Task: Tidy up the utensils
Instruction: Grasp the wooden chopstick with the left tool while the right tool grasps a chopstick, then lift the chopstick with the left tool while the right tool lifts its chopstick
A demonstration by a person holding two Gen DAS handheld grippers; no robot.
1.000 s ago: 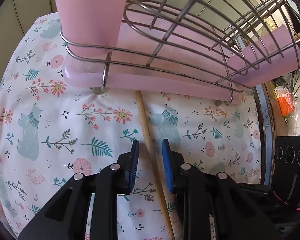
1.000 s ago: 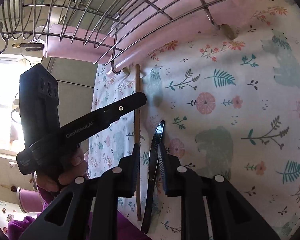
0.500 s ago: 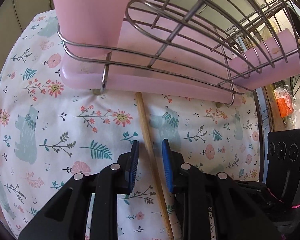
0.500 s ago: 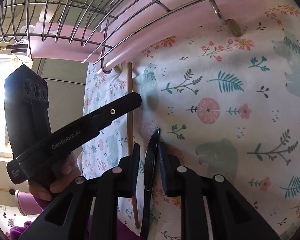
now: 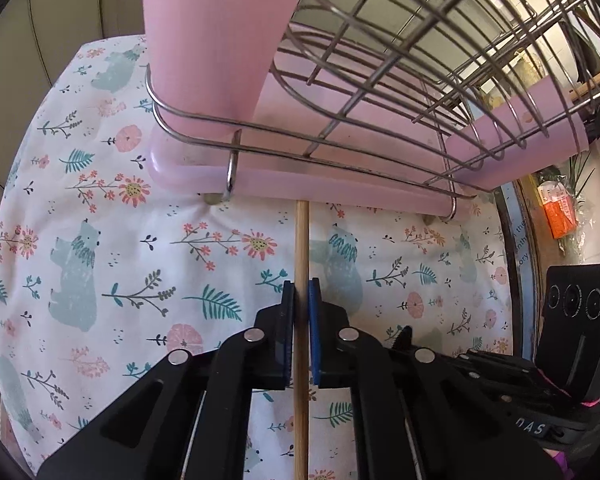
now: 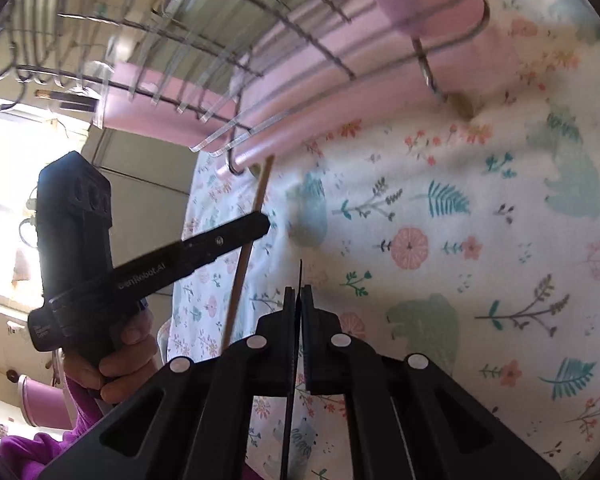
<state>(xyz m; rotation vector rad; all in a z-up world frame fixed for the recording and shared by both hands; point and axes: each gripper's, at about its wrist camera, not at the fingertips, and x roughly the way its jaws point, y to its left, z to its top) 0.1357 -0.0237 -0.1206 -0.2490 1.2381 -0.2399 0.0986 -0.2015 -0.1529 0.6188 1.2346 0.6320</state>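
Two tongs (image 5: 301,294) (image 6: 299,298), one chopstick (image 5: 301,240), one black utensil (image 6: 300,276)

Right gripper (image 6: 299,294) jaws have just closed onto a thin black utensil (image 6: 296,344) edge-on. Left of it, the left gripper (image 6: 256,222) pinches a wooden chopstick (image 6: 246,256) below the wire rack (image 6: 236,80).

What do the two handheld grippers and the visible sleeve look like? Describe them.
Both grippers, left gripper and right gripper, are black plastic with silver rivets; the left's pads are blue. The left's side shows white lettering and three round lenses on its body. The sleeve is purple.
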